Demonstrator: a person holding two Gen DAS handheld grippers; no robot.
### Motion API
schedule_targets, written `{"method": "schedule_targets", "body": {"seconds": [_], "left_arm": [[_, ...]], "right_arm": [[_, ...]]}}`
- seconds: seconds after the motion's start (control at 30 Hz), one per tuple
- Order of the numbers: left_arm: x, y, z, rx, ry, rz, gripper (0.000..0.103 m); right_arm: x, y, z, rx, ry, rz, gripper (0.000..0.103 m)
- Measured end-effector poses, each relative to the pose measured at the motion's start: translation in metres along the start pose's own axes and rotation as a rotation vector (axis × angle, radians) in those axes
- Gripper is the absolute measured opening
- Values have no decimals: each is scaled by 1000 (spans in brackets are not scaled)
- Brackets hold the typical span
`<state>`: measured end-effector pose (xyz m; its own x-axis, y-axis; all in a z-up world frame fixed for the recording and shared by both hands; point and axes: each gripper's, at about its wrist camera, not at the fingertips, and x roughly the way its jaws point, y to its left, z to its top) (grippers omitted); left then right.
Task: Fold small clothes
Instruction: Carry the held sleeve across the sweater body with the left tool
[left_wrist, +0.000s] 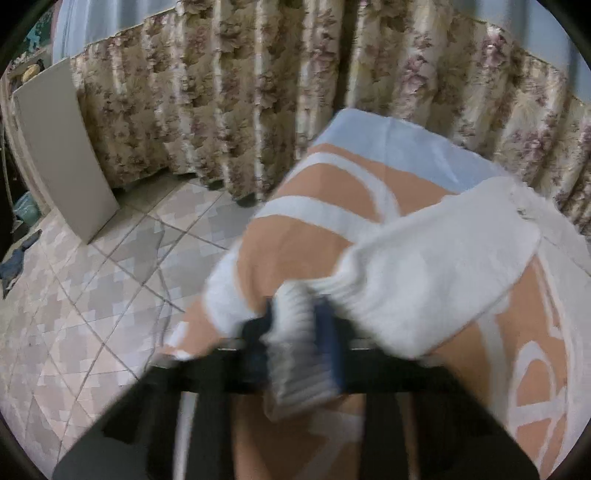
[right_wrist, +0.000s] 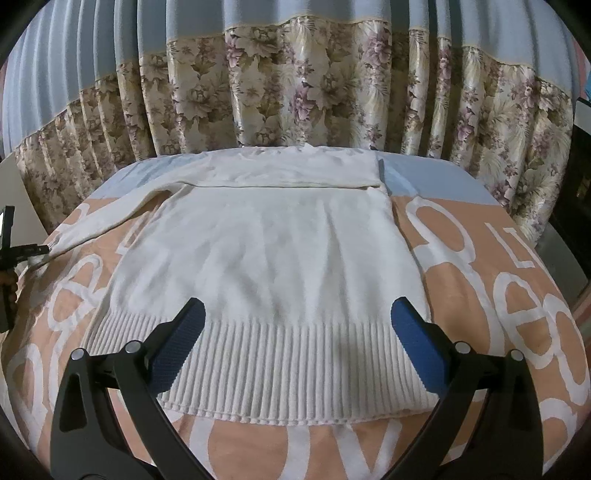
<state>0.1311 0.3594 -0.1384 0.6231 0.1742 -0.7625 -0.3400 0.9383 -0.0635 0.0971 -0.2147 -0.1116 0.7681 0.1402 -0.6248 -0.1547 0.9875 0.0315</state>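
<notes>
Off the sweater's (right_wrist: 266, 258) left edge our left gripper (left_wrist: 295, 332) pinches the sleeve cuff (left_wrist: 291, 314), sleeve running rightward to the body flat on the bedspread (right_wrist: 480, 280); right gripper (right_wrist: 297, 321) gapes above the hem.

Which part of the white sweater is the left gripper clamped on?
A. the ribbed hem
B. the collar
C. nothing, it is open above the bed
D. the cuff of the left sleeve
D: the left gripper is shut on the ribbed cuff of the sweater, whose sleeve stretches out to the left, while the right gripper hangs open over the hem.
</notes>
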Motion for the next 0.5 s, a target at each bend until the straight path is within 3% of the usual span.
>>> {"method": "schedule_targets", "body": {"seconds": [0.33, 0.5], "left_arm": [[-30, -74, 16, 44, -93, -81, 13], [-35, -140, 43, 43, -113, -172, 13]], "right_arm": [[5, -4, 4, 4, -6, -5, 100], [24, -24, 21, 36, -23, -9, 100]]}}
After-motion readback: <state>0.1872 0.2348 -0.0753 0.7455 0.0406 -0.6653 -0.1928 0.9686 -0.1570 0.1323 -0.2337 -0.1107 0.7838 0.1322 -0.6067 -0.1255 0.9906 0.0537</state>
